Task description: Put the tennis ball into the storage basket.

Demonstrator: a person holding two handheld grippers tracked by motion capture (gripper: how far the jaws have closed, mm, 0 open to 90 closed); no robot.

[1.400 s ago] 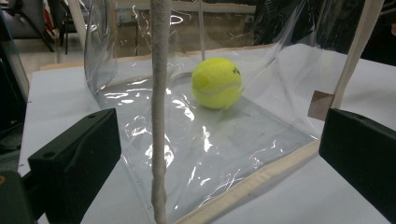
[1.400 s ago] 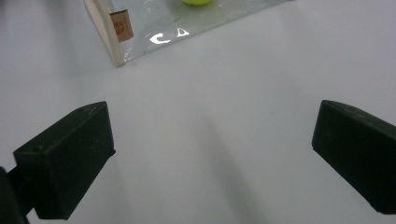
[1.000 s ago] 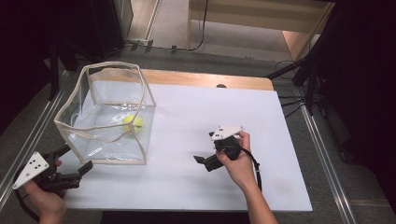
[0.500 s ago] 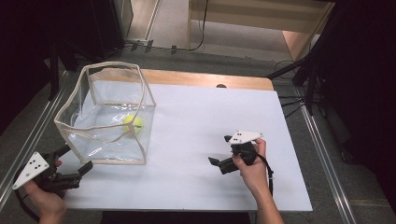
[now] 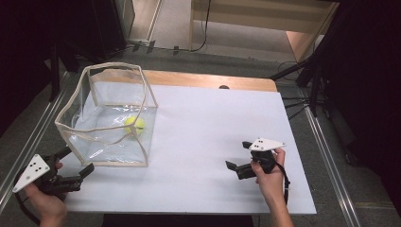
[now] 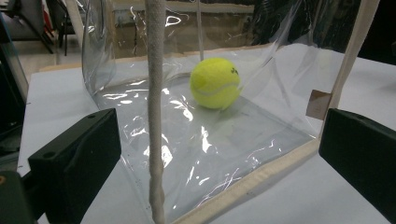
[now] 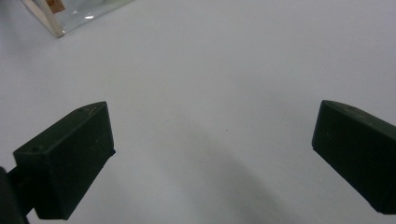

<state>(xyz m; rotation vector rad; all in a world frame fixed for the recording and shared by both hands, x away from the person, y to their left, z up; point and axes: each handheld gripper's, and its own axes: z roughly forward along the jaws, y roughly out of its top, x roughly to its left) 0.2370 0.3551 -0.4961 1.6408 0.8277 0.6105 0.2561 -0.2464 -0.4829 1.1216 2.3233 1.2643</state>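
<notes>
The right gripper point(image 5: 239, 158) has drawn back toward the lower right of the high view over the last second, away from the middle of the counter point(image 5: 208, 123); the left gripper point(image 5: 75, 163) has kept its place at the lower left.

At far left, the left gripper sits low with its fingers spread and holding nothing, aimed at the near bottom corner of the clear bag point(image 5: 106, 118). The tennis ball point(image 5: 135, 125) rests on the bag's floor, toward its right wall. To take hold well, the fingers should probably close on the stiff cream edging rather than the slack film, which would likely crumple and tip the ball about. At right, the right gripper's fingers are also released, over bare counter well apart from the bag.

The left gripper view gives what the high view cannot: the upright corner seam point(image 6: 155, 107) standing between the open fingers point(image 6: 74, 158), with the ball point(image 6: 215, 82) behind it. The right gripper view adds a bag corner point(image 7: 46, 16) at upper left.
</notes>
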